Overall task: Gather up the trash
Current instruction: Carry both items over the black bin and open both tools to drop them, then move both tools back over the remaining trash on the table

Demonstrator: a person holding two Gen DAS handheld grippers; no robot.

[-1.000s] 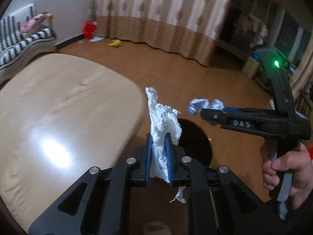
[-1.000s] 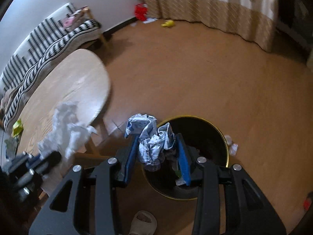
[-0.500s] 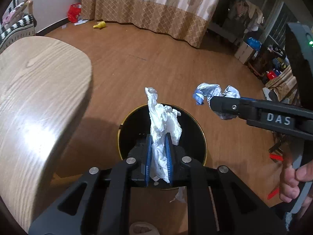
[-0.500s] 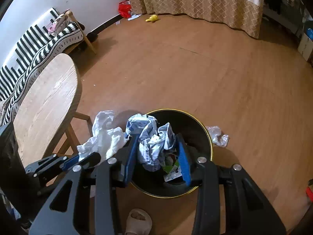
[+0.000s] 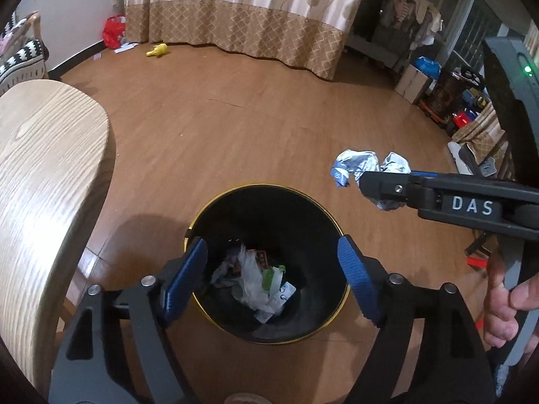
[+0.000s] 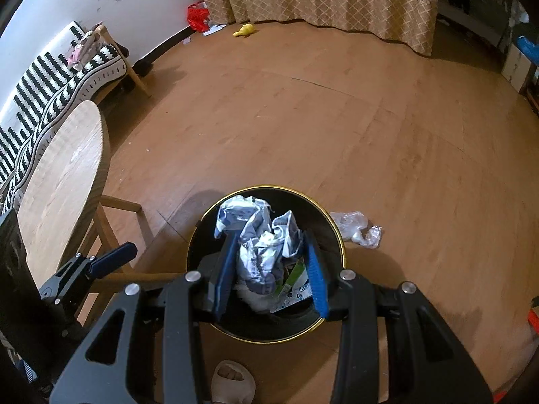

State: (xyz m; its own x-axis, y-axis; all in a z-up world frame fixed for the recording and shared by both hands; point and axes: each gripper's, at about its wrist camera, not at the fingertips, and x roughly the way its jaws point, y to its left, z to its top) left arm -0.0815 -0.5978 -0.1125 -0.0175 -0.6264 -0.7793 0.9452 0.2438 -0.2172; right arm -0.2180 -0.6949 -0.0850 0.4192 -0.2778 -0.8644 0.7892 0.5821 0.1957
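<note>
So the left gripper (image 5: 271, 274) is parked right over the black trash bin (image 5: 331, 222), and its jaws have just been opened wide with nothing left between them. The white tissue (image 5: 251, 277) that was pinched there a moment ago is now seen lying in the bottom of the bin with the other scraps, so that drop looks done. The right gripper (image 6: 271, 266) is held above the same bin, jaws clamped on a crumpled blue-and-white wrapper (image 6: 259, 235), probably lined up over the opening so it can be let go straight down too. A clear plastic scrap (image 6: 355, 229) is left on the wooden floor just beside the bin's gold rim, so more collecting is likely needed. The wooden counter (image 5: 43, 181) is off to the left.
</note>
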